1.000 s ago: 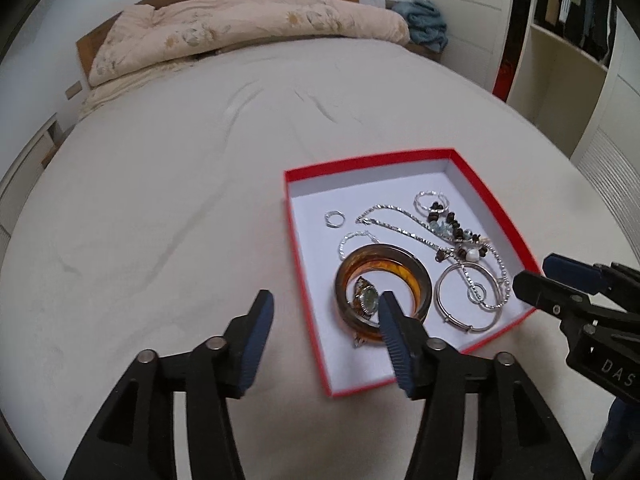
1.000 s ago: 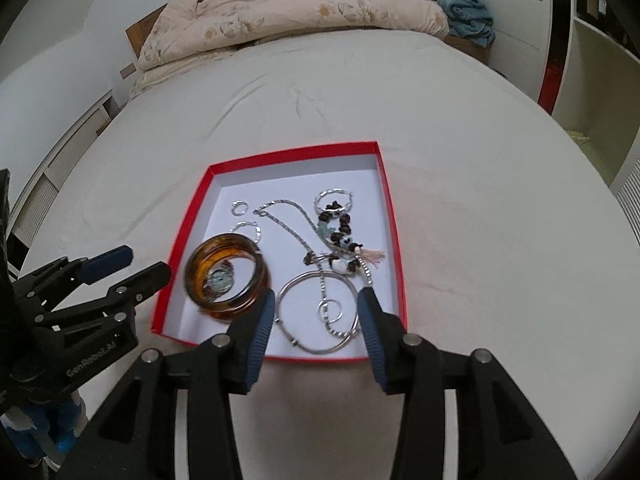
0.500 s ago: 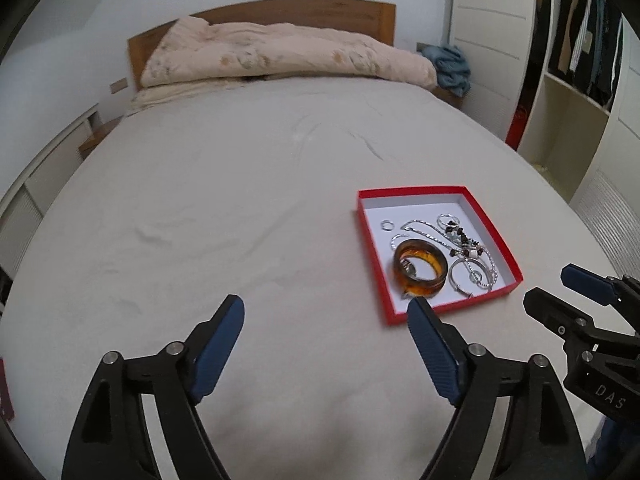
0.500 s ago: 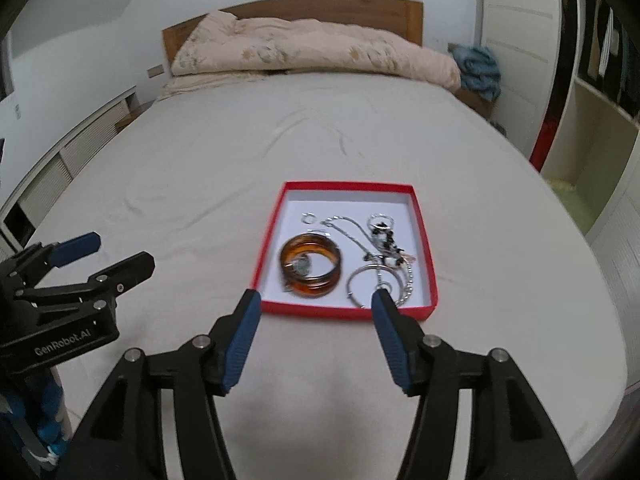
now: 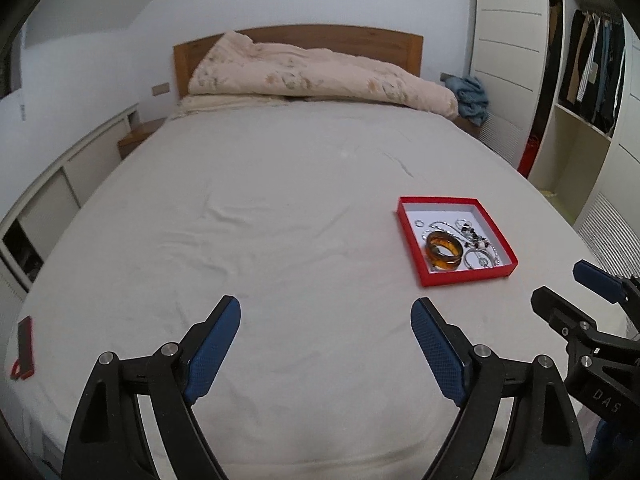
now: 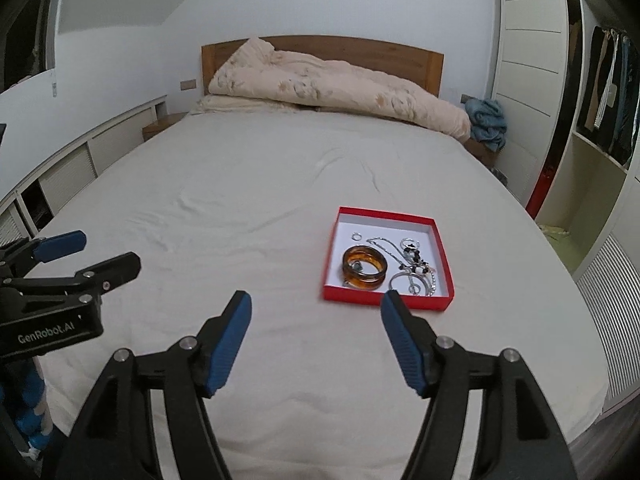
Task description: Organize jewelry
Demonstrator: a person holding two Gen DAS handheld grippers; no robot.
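A red box (image 5: 468, 278) (image 6: 352, 295) with a white inside lies on the bed's pale sheet, toward the right. In it are an amber bangle (image 5: 444, 265) (image 6: 364, 282), a beaded piece (image 6: 416, 260), silver chains and rings. My left gripper (image 5: 325, 312) (image 6: 106, 248) hangs wide open over bare sheet, well short and left of the box. My right gripper (image 6: 316, 302) (image 5: 560, 282) is just short of the box's near edge; its jaws are opening with nothing between them.
A folded quilt (image 5: 320, 76) lies against the wooden headboard. A blue cloth (image 5: 472, 96) sits on a nightstand at the far right. An open wardrobe (image 5: 592, 80) stands on the right and low shelves run along the left. A small red-and-black object (image 5: 25, 346) rests at the bed's left edge.
Both grippers have drawn back and up from the box, which now looks smaller and farther off. Both pairs of jaws have spread wider.
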